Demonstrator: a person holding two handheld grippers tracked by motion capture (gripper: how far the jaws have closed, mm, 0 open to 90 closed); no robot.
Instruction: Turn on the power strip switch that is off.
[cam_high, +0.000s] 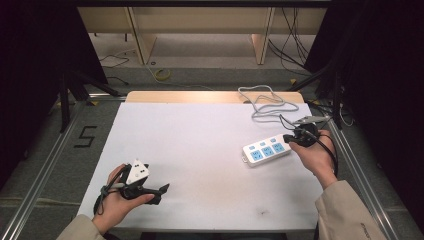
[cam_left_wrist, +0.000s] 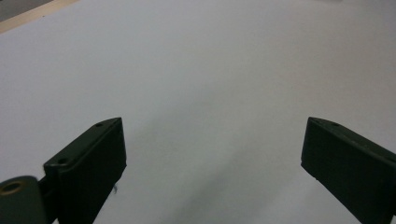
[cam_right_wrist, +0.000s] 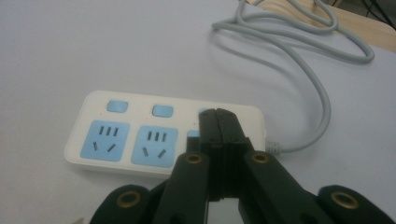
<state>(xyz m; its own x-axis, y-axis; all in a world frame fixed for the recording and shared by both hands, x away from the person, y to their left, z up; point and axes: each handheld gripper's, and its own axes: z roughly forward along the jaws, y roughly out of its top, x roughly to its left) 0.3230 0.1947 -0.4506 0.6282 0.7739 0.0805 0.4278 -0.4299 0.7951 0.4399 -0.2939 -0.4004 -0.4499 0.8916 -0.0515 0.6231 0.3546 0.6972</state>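
1. The right gripper (cam_right_wrist: 218, 122) has its fingers pressed together with nothing between them, tips over the third blue switch of the white plastic power strip (cam_right_wrist: 140, 135) on the white table (cam_high: 200, 150).
2. I judge a switch press is in hand: come straight down, pressing gently so the strip stays put.
3. The left gripper (cam_left_wrist: 212, 158) rests well apart, fingers spread wide and empty.

1. A power strip (cam_high: 266, 150) lies on the table's (cam_high: 200, 145) right half.
2. Its cord (cam_high: 265, 102) coils behind it at the far edge.
3. The right tool (cam_high: 289, 138) sits at the strip's right end; the left tool (cam_high: 161, 192) rests near the front-left corner.
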